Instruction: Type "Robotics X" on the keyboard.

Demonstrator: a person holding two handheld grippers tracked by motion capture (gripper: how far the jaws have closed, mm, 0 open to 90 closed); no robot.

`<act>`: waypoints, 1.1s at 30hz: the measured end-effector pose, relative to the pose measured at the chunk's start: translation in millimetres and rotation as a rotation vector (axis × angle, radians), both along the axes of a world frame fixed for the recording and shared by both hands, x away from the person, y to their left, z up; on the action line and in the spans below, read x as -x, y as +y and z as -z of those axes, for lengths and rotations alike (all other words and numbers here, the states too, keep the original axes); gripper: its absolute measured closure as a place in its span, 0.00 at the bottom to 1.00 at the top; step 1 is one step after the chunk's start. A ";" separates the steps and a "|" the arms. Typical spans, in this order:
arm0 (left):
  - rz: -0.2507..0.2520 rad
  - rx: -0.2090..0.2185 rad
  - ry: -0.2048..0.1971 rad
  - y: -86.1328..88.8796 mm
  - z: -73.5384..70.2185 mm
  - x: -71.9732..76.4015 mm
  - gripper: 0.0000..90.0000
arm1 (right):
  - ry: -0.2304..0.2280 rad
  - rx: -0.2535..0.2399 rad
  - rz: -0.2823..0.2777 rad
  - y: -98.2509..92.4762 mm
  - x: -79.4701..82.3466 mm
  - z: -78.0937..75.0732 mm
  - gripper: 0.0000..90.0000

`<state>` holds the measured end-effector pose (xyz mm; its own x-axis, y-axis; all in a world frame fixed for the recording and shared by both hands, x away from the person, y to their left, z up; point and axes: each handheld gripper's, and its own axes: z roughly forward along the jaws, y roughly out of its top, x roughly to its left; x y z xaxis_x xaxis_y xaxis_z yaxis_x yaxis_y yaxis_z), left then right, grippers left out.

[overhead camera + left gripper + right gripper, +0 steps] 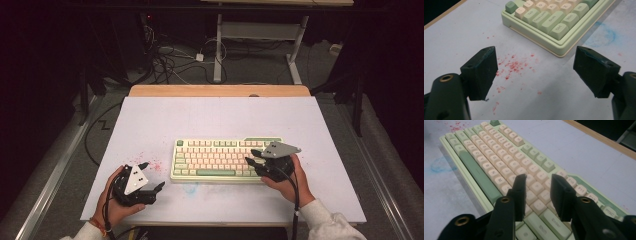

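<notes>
This place looks like a lab or a test room, not a home. The worktop (pixel 150 125) is a plain white board on a wooden top, marked with red specks (pixel 514 66) and a faint blue smear (pixel 607 36). Behind it the room is dark, with black drapes at the sides. On the grey floor, many loose cables (pixel 165 57) lie in a tangle, and a white plug adapter (pixel 199 57) lies among them. The metal legs of another desk (pixel 218 50) stand further back. A keyboard (pixel 220 160) lies alone on the worktop.
</notes>
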<state>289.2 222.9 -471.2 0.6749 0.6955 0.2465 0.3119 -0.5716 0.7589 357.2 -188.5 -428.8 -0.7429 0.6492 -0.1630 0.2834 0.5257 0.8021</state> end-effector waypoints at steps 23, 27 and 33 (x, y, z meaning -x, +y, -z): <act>-0.009 -0.020 0.026 3.6 3.0 4.6 0.20 | 0.088 0.094 -0.049 56.3 -42.5 17.7 1.00; -0.012 -0.026 0.031 4.7 3.3 5.1 0.20 | 0.092 0.110 -0.054 60.8 -45.8 20.9 1.00; -0.012 -0.033 0.039 5.9 4.6 6.2 0.20 | 0.097 0.124 -0.060 65.3 -48.3 24.2 1.00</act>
<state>283.1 228.8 -475.8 0.6762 0.6955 0.2430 0.3476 -0.5919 0.7272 405.5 -123.2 -453.0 -0.7958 0.5826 -0.1653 0.3212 0.6374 0.7004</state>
